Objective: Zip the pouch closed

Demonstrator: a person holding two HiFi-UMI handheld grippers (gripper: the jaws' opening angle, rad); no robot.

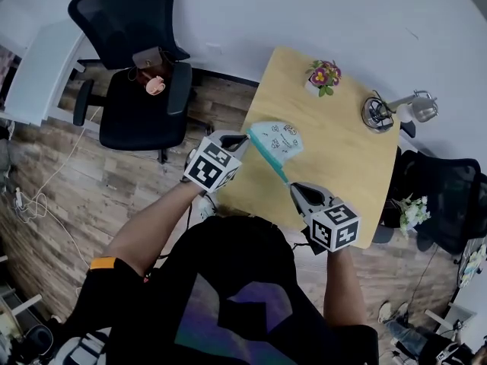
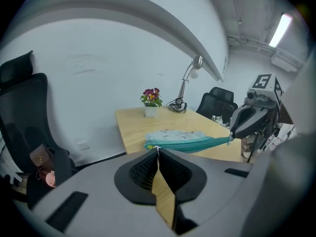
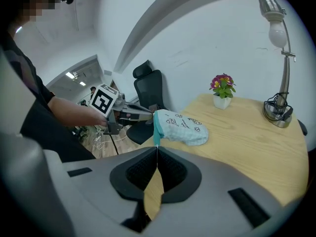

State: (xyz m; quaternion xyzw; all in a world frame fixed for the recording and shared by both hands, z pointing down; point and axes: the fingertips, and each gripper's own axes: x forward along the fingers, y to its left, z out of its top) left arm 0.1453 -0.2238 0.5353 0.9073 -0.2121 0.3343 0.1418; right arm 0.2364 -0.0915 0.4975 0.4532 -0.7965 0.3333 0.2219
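A pale blue printed pouch (image 1: 277, 140) with a teal zipper edge (image 1: 268, 160) is held stretched between both grippers above the wooden table (image 1: 342, 173). My left gripper (image 1: 243, 138) is shut on the pouch's far corner; in the left gripper view its jaws meet at that end of the pouch (image 2: 177, 138). My right gripper (image 1: 292, 186) is shut on the near end of the zipper edge, and the pouch (image 3: 180, 127) runs away from its tips (image 3: 157, 146). Whether the zipper is open or zipped cannot be told.
A small flower pot (image 1: 323, 77) and a desk lamp (image 1: 397, 109) stand at the table's far side. A black office chair (image 1: 141, 90) with a small bag on its seat stands to the left, and another dark chair (image 1: 443, 202) to the right.
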